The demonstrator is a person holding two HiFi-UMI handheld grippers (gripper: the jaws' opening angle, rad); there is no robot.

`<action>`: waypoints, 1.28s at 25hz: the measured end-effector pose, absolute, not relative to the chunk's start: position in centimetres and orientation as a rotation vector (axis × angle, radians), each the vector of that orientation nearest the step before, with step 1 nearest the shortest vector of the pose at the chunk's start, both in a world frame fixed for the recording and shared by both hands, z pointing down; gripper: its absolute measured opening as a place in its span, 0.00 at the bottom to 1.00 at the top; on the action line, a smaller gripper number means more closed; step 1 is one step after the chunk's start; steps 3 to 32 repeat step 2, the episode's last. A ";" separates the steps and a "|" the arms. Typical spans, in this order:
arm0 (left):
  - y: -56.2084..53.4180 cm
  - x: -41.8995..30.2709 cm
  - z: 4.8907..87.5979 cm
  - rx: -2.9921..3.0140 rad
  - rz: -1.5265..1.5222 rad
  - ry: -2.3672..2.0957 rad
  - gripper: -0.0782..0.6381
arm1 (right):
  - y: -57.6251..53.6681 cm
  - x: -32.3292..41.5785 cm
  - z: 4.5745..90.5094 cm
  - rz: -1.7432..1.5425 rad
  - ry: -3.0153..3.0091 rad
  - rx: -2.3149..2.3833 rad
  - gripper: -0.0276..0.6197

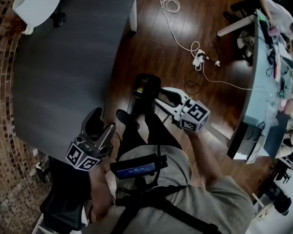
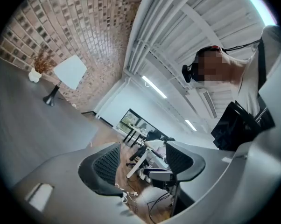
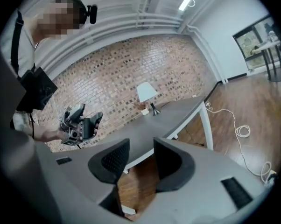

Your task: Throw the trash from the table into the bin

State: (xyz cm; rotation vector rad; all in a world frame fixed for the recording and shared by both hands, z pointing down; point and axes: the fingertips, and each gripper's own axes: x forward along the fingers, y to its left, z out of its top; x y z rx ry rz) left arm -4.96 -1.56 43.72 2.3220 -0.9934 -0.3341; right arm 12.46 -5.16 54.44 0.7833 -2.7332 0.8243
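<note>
Our left tongs (image 1: 101,123) and right tongs (image 1: 147,87) both hang released, gripping nothing. The bench (image 1: 64,62), nearer the left tongs, fills the upper left, bearing only a lamp (image 1: 37,4). We see no trash or bin.

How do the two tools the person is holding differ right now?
The left tool hangs at the edge of the grey table; the right tool is over the wooden floor. The left tool's jaws gape wider than the right tool's. Both are open and empty.
</note>
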 end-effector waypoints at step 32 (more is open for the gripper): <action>-2.3 -2.5 42.1 2.376 -0.330 -0.947 0.51 | -5.3 15.1 51.9 0.807 -2.757 0.824 0.32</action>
